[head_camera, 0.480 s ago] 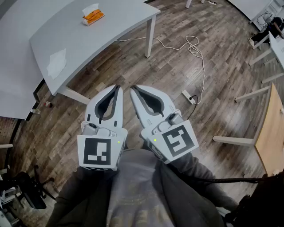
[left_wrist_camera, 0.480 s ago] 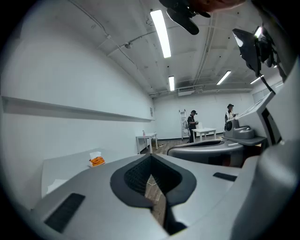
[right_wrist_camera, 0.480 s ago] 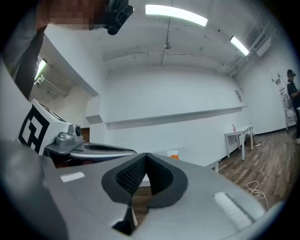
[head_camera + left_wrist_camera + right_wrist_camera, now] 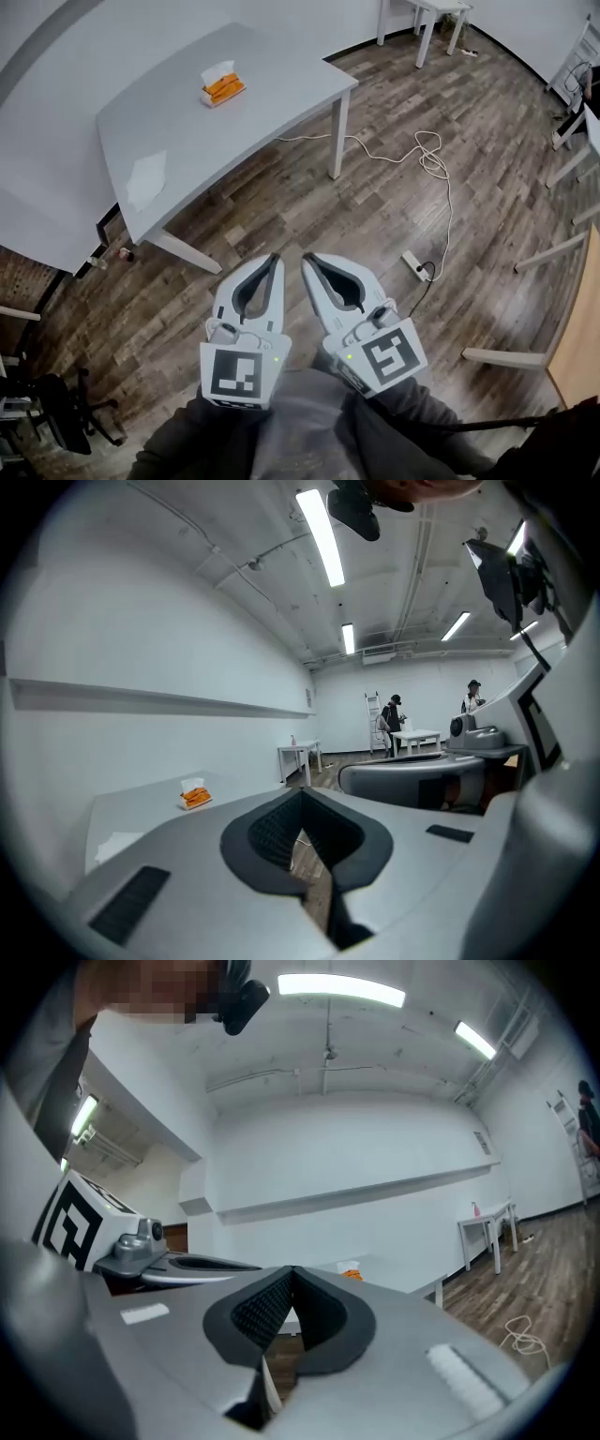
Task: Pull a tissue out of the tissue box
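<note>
The tissue box (image 4: 222, 86), white and orange with a tissue sticking up, stands far off on the grey table (image 4: 272, 94). It also shows small in the left gripper view as the tissue box (image 4: 195, 795) and in the right gripper view as the tissue box (image 4: 351, 1272). My left gripper (image 4: 274, 258) and right gripper (image 4: 307, 258) hang side by side over the wooden floor, close to my body and well short of the table. Both are shut with nothing between the jaws, as the left gripper (image 4: 301, 797) and right gripper (image 4: 292, 1274) views show.
A loose white sheet (image 4: 145, 180) lies near the table's front corner. A white cable (image 4: 433, 161) and power strip (image 4: 417, 265) lie on the floor to the right. More tables stand at the right edge, a black chair (image 4: 61, 422) at lower left. Two people (image 4: 389, 720) stand far back.
The table and tissue box sit lower and further right in the head view, and both grippers appear lower in the frame. Both stay shut and side by side.
</note>
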`<state>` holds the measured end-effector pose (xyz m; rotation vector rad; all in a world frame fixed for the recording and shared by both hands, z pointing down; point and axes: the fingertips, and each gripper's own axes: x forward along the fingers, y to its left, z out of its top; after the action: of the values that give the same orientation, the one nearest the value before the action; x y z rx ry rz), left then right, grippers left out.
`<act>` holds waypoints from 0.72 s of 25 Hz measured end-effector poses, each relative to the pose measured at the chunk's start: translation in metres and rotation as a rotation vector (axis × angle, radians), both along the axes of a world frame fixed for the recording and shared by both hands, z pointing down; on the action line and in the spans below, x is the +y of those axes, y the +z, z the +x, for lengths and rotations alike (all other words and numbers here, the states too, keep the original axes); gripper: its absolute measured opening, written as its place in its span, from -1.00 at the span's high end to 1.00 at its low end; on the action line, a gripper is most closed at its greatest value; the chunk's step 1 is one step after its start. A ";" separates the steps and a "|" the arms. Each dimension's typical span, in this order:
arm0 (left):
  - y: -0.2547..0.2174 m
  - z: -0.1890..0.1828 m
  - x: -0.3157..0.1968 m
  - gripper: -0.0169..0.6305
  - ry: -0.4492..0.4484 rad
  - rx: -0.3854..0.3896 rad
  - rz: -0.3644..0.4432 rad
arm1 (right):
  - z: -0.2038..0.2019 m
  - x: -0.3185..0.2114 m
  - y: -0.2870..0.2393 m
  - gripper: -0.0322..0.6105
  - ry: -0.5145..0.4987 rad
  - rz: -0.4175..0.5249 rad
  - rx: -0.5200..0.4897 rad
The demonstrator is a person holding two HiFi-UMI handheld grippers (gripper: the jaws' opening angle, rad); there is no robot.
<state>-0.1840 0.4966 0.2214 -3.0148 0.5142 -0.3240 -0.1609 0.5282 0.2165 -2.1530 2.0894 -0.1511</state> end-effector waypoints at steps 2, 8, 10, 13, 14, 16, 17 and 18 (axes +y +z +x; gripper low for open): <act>0.000 0.003 -0.003 0.95 -0.014 -0.008 -0.005 | 0.005 -0.003 0.001 0.89 -0.017 0.003 -0.021; 0.005 0.016 -0.038 0.95 -0.055 0.000 -0.015 | 0.026 -0.033 0.008 0.89 -0.025 0.000 -0.034; 0.010 0.019 -0.054 0.95 -0.078 0.004 -0.036 | 0.034 -0.048 0.014 0.89 -0.034 -0.023 -0.038; 0.010 0.036 -0.089 0.95 -0.109 0.034 -0.061 | 0.052 -0.078 0.016 0.89 -0.049 -0.044 -0.022; 0.008 0.044 -0.103 0.95 -0.116 0.049 -0.064 | 0.058 -0.092 0.014 0.89 -0.056 -0.044 -0.014; 0.002 0.060 -0.135 0.95 -0.124 0.078 -0.058 | 0.071 -0.122 0.008 0.89 -0.072 -0.032 0.000; -0.001 0.069 -0.151 0.95 -0.123 0.090 -0.052 | 0.079 -0.138 0.005 0.89 -0.075 -0.026 0.005; -0.003 0.078 -0.166 0.95 -0.121 0.098 -0.049 | 0.088 -0.153 0.002 0.89 -0.073 -0.025 0.008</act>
<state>-0.1065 0.3301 0.2180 -3.0654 0.7085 -0.1989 -0.0728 0.3753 0.2189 -2.0947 2.1834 -0.1782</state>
